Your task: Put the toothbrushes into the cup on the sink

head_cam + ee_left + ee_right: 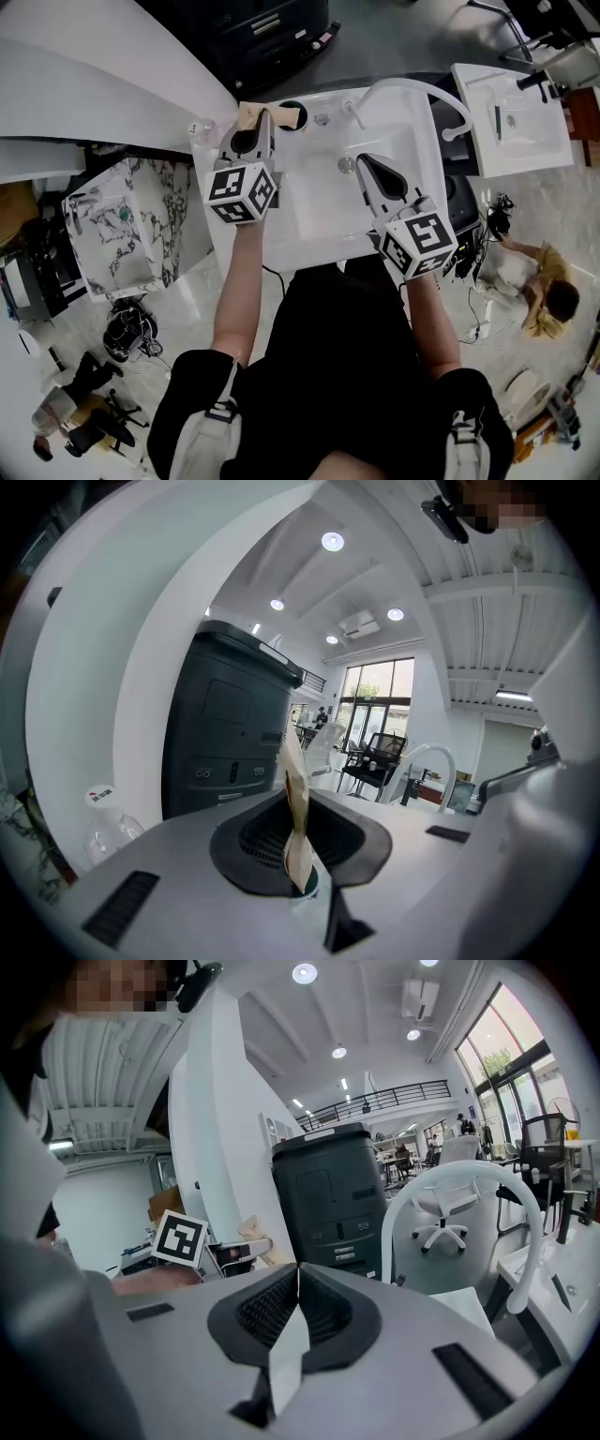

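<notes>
My left gripper (263, 120) is shut on a flat beige toothbrush packet (247, 117) at the back left of the white sink (319, 220). The packet crosses the jaws, and its other end reaches over the dark cup (290, 112) on the sink's back ledge. In the left gripper view the packet (293, 761) stands edge-on between the pads of the left gripper (294, 808). My right gripper (362, 161) hangs over the basin near the drain, shut with nothing in it (298, 1274). From there I see the left gripper's marker cube (178, 1238) and the packet (251, 1239).
A white arched faucet (412, 86) rises at the sink's back right. A clear bottle (201, 128) stands left of the cup. A dark grey machine (328, 1194) stands behind the sink. A second sink (517, 122) is at the upper right and a marble block (122, 225) at the left.
</notes>
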{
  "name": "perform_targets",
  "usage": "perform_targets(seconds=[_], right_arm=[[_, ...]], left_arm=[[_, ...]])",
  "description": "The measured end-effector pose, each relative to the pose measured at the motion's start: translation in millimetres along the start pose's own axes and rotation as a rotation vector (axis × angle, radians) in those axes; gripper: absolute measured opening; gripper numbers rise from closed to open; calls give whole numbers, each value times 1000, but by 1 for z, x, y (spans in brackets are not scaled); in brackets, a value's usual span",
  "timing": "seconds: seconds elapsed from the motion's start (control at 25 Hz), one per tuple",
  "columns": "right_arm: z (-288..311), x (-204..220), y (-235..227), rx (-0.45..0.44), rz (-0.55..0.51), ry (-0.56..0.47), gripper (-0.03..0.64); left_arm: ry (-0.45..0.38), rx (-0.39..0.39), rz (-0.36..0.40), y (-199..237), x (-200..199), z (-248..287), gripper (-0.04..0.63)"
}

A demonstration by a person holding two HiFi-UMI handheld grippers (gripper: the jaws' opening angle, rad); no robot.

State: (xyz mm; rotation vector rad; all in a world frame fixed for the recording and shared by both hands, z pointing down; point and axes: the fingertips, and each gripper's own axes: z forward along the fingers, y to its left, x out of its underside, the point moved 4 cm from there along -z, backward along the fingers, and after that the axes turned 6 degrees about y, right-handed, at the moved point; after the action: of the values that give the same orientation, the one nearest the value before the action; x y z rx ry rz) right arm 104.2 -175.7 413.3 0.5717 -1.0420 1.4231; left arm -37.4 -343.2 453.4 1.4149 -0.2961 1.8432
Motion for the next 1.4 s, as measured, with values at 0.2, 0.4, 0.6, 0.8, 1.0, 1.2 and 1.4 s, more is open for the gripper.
perform_targets(seconds=[0.2, 0.4, 0.6, 0.8, 1.0, 1.2, 1.4], right_arm=[[5, 4, -1, 3, 8, 13, 31], [8, 7, -3, 4, 18, 23, 31], [12, 12, -3, 9, 28, 38, 31], [14, 13, -2, 6, 33, 43, 31], [17, 14, 0, 3, 31, 48, 31], [18, 15, 1, 3, 30, 54, 31], [19, 15, 2, 4, 32, 55, 31]], left_arm=[[33, -6, -14, 7, 14, 12, 44], [60, 1, -38, 10, 28, 23, 44], [82, -6, -27, 13, 40, 29, 44], [110, -8, -31, 14, 50, 36, 44], [124, -8, -37, 18, 57, 40, 46], [145, 12, -29, 17, 62, 45, 46], [157, 27, -17, 15, 67, 51, 51]])
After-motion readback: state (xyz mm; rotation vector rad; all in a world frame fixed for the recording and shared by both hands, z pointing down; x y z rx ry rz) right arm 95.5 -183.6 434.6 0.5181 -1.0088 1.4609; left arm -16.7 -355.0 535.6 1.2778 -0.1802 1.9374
